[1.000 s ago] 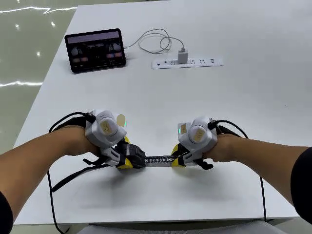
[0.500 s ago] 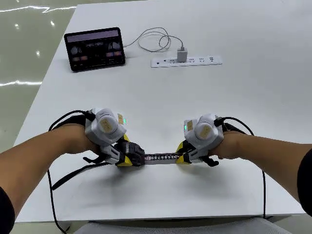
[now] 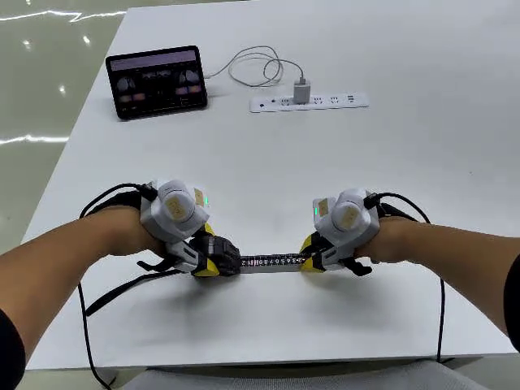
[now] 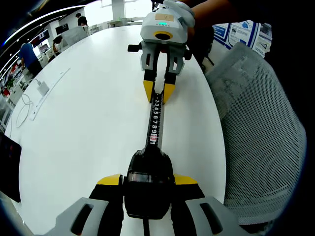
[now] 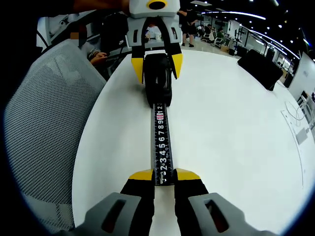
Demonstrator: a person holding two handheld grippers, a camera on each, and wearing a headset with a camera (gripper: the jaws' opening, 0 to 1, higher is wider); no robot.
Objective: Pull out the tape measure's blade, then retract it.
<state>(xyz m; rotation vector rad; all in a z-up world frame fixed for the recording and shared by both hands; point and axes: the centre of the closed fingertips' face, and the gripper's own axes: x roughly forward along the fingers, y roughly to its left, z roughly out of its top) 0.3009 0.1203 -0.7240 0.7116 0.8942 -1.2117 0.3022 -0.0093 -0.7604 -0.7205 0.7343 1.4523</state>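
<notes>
A black tape measure case lies on the white table, gripped between the yellow-tipped jaws of my left gripper. In the head view the case sits at the left gripper. Its marked blade stretches rightward, flat above the table, to my right gripper, which is shut on the blade's end. The left gripper view shows the blade running away to the right gripper. The right gripper view shows the case held by the left gripper.
A tablet stands at the far left of the white table. A power strip with a charger and looped cable lies behind the grippers. A mesh chair back stands at the near table edge.
My right gripper has moved to the right with the blade's end, so more blade is drawn out of the case. The left gripper and case have stayed put.
</notes>
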